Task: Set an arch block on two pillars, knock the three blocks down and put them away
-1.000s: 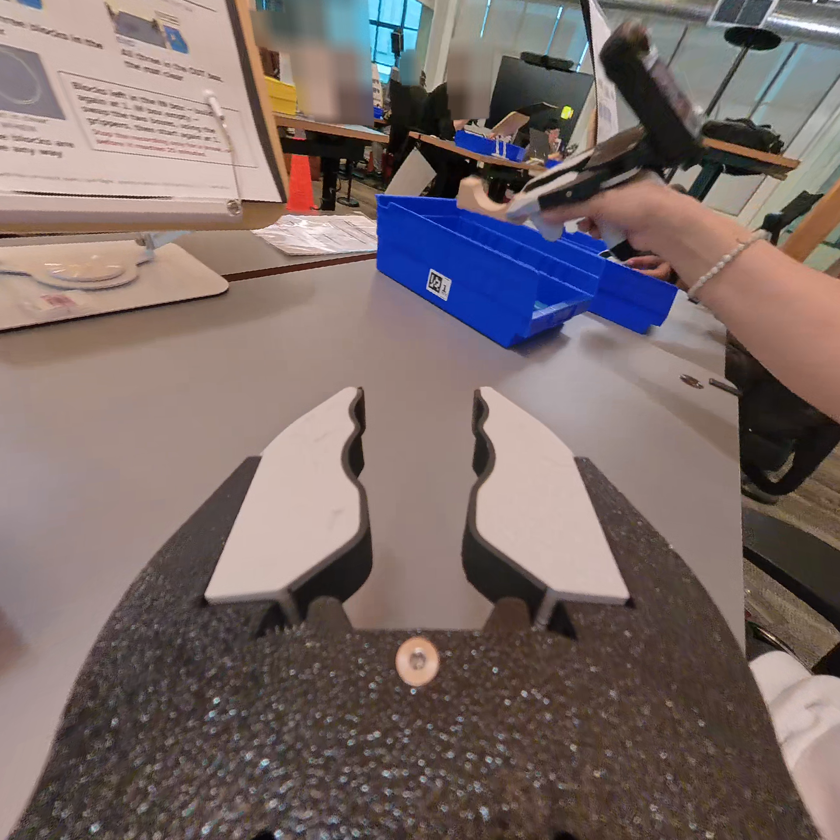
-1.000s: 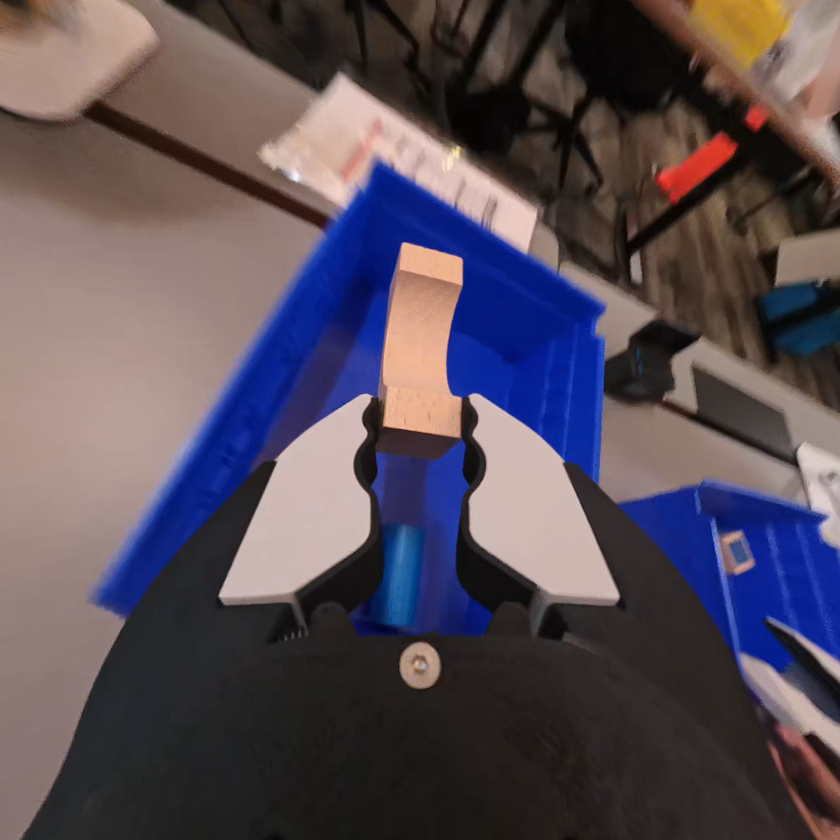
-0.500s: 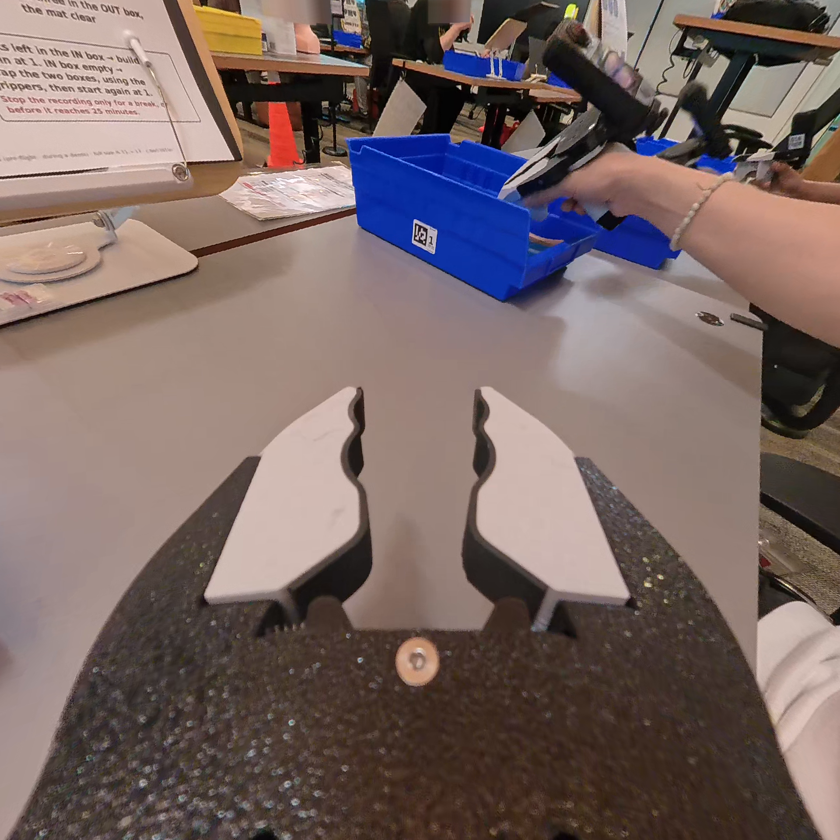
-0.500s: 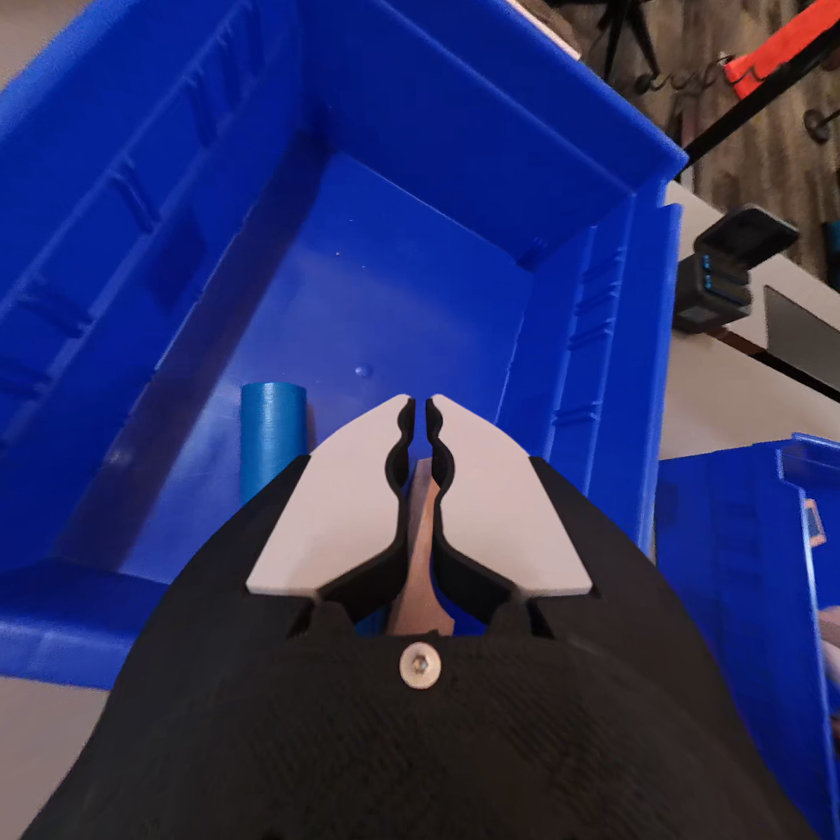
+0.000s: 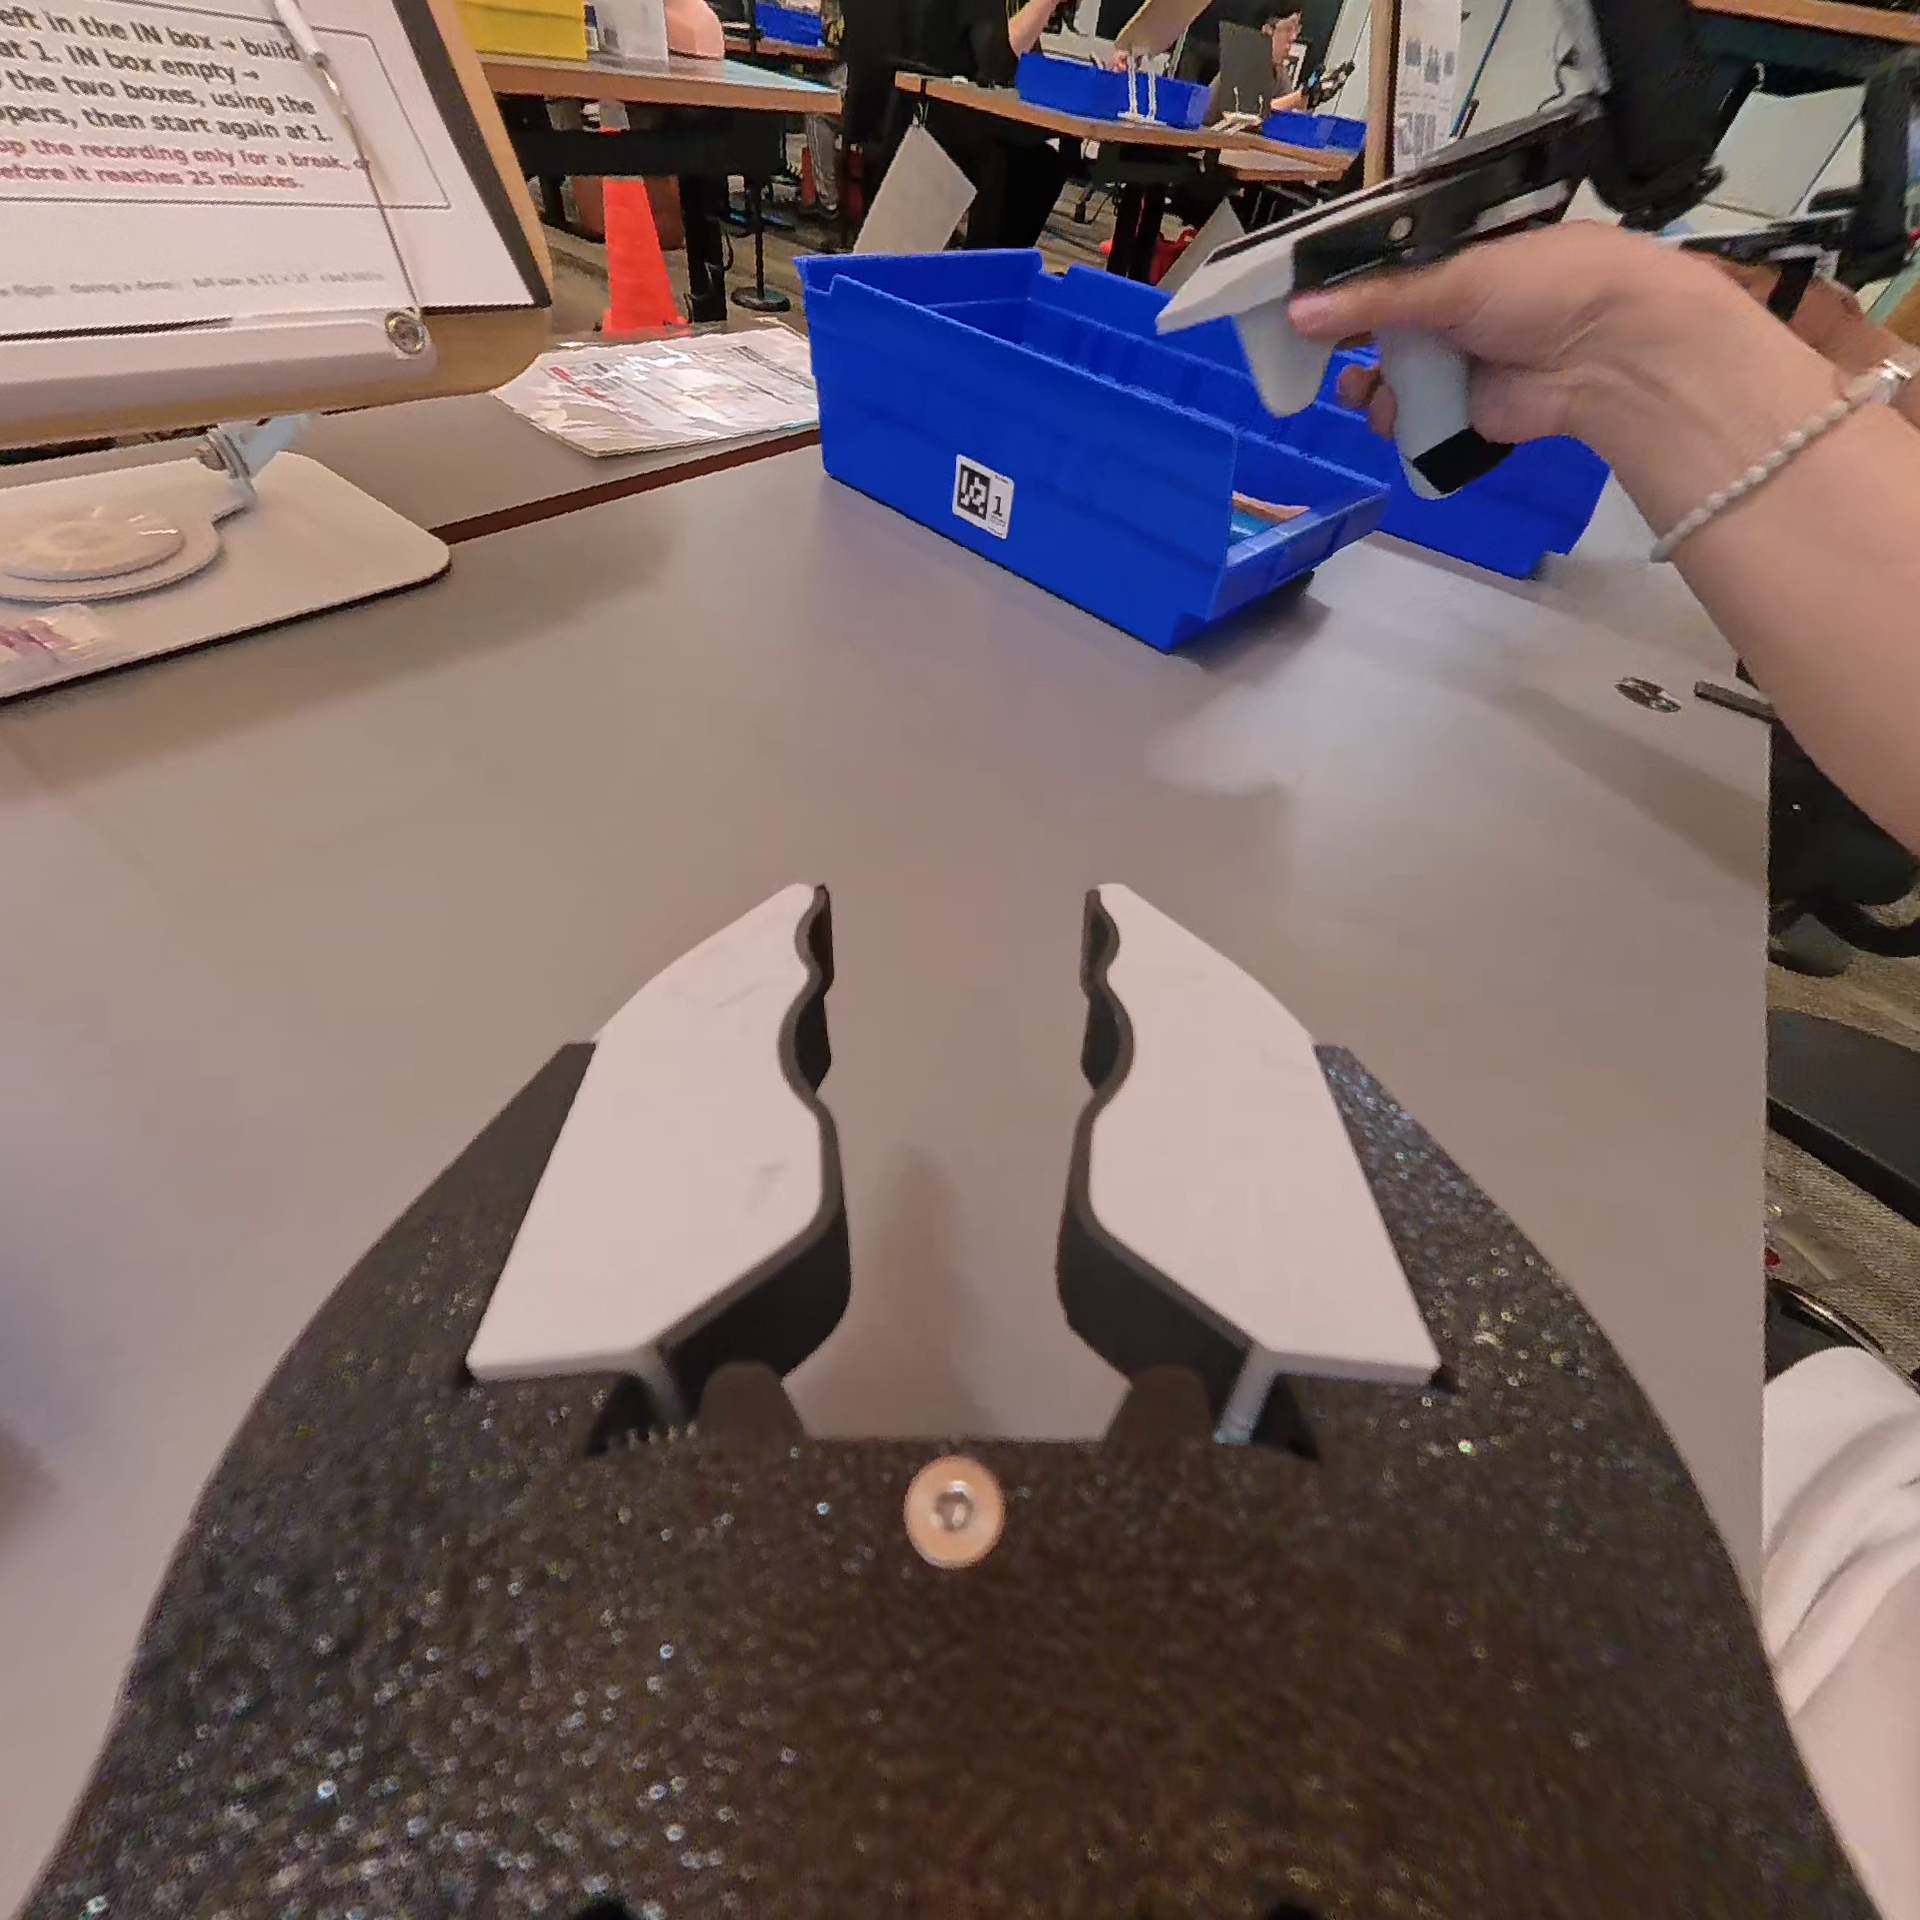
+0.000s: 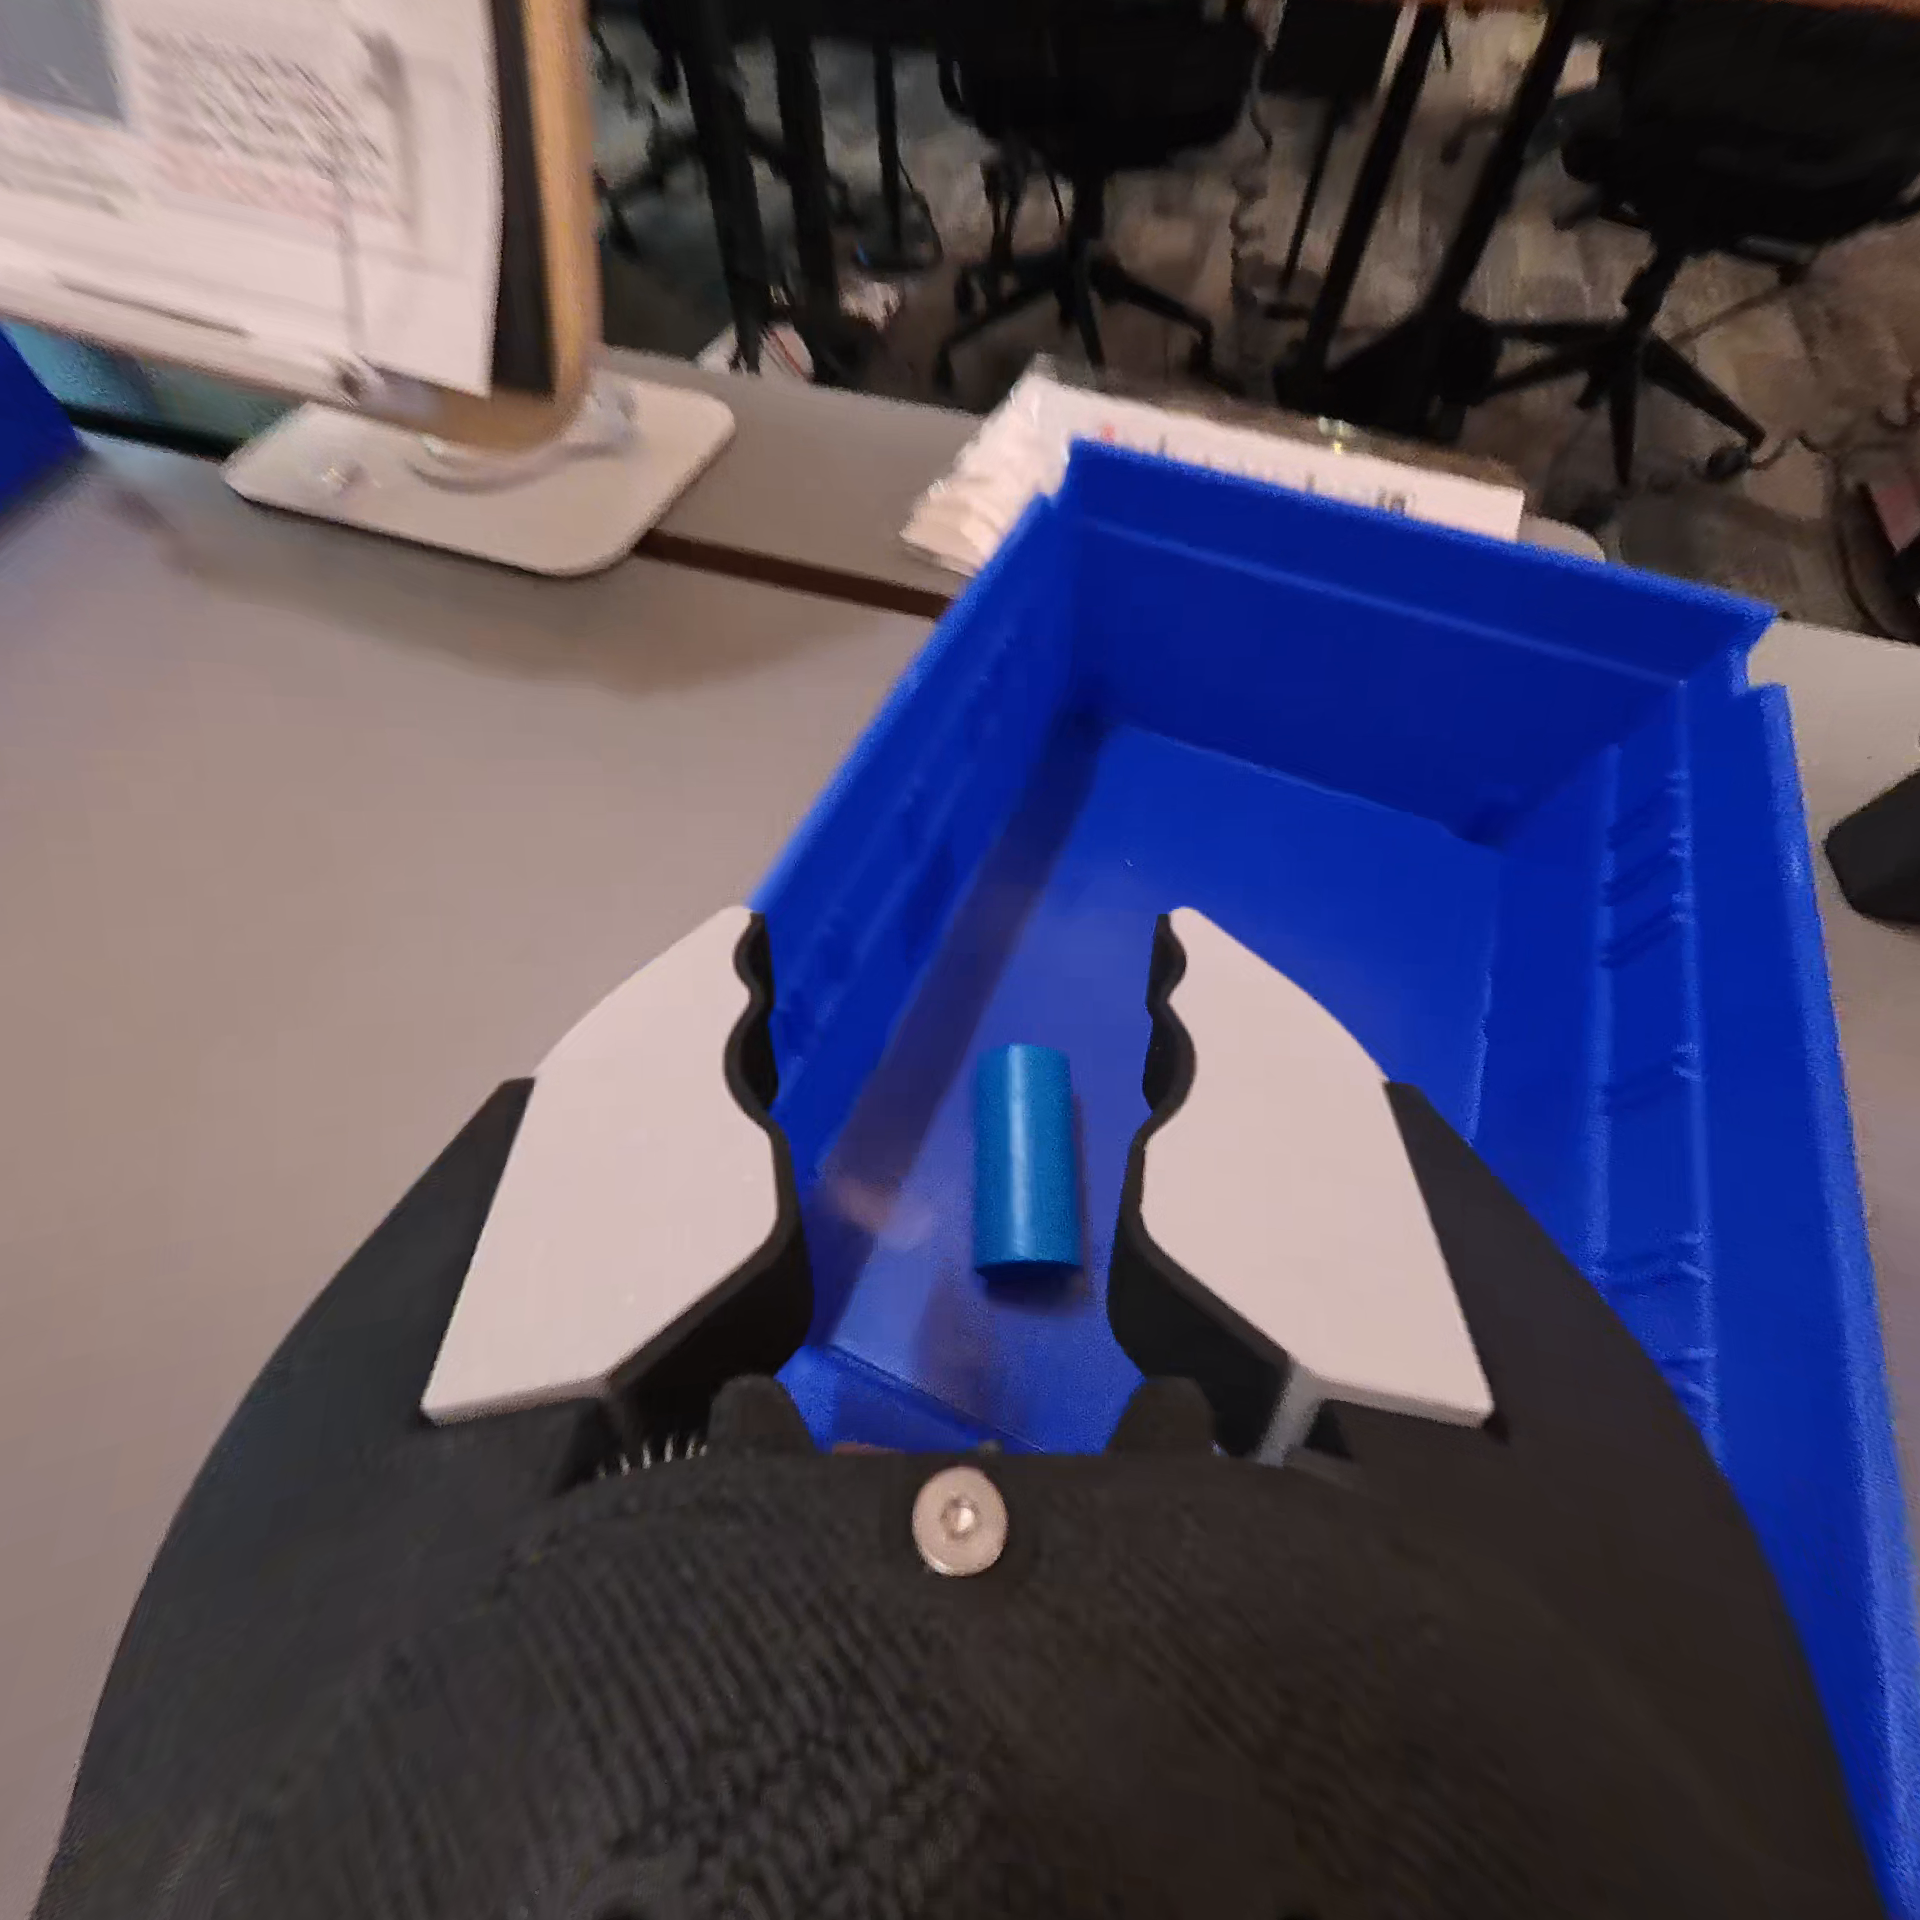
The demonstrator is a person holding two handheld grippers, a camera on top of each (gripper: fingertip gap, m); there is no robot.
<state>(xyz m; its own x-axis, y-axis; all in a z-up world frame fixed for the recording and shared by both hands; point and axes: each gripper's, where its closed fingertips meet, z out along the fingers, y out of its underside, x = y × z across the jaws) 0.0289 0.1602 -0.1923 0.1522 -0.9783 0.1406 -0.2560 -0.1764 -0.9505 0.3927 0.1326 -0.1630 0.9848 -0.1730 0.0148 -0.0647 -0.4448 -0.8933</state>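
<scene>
My left gripper (image 5: 956,904) is open and empty, low over the bare grey table (image 5: 727,779). Beyond it stands a blue bin (image 5: 1039,416). A hand holds my right gripper (image 5: 1195,312) above the bin's near right end. In the right wrist view my right gripper (image 6: 956,925) is open and empty above the near end of the blue bin (image 6: 1351,623). A blue cylinder (image 6: 1023,1169) lies on the bin floor between the fingers' lines. A wooden piece (image 5: 1273,509) shows inside the bin's low front in the left wrist view; the right wrist view does not show it.
A document stand (image 5: 208,156) with a printed sheet stands at the back left on a flat base (image 5: 156,561). Sleeved papers (image 5: 675,384) lie behind the bin. A second blue bin (image 5: 1496,520) sits at the right. The table edge (image 5: 1766,935) runs down the right side. The tips of one gripper are about 35 centimeters away from the tips of the other.
My right gripper carried an arched wooden block down into the bin, let it go, opened and drew back up. My left gripper stayed open over the table.
</scene>
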